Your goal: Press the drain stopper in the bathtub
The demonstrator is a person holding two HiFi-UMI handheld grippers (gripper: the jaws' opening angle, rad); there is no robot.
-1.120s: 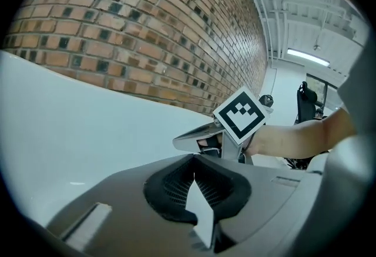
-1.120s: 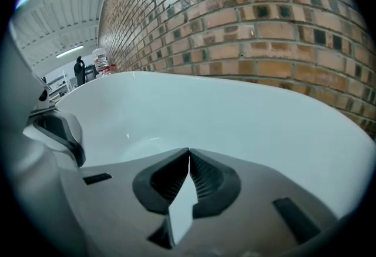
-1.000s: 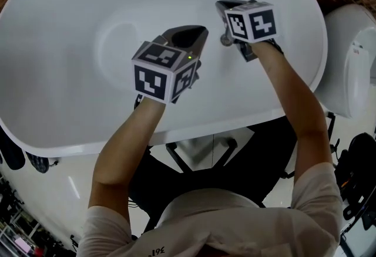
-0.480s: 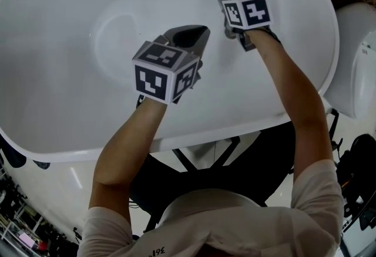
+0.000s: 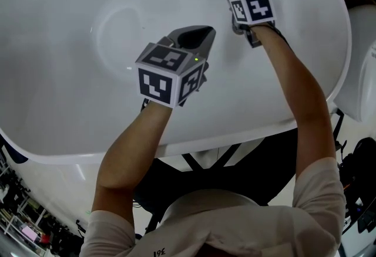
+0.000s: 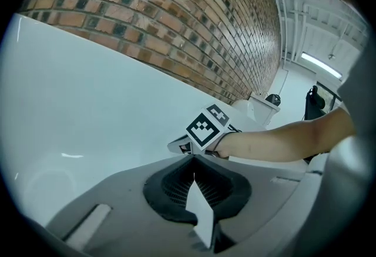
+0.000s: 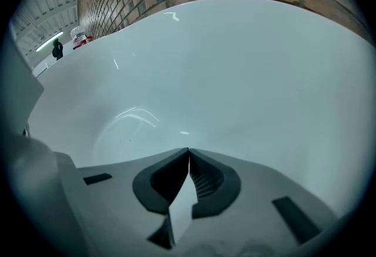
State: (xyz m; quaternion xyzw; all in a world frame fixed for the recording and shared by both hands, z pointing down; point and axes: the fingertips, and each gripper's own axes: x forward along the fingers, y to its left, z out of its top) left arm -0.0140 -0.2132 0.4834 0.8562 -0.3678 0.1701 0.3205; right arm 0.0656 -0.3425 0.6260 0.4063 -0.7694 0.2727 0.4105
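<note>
R tongs [image 7: 188, 151] closed, inside tub [image 7: 264, 74].

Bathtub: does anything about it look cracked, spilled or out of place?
Nothing stands out. The bathtub looks clean and unbroken, nothing spilled. The left hand-held gripper and right hand-held gripper are shut and empty.

You have one white oval bathtub [image 5: 88, 149] and two grey claws, the left claw [image 5: 202, 33] and the right claw [image 7: 188, 153].

Bathtub [image 5: 64, 91]: white, glossy, oval, upright, with a broad smooth rim and curved walls sloping to an oval hollow toward the head view's left; drain stopper not discernible.
</note>
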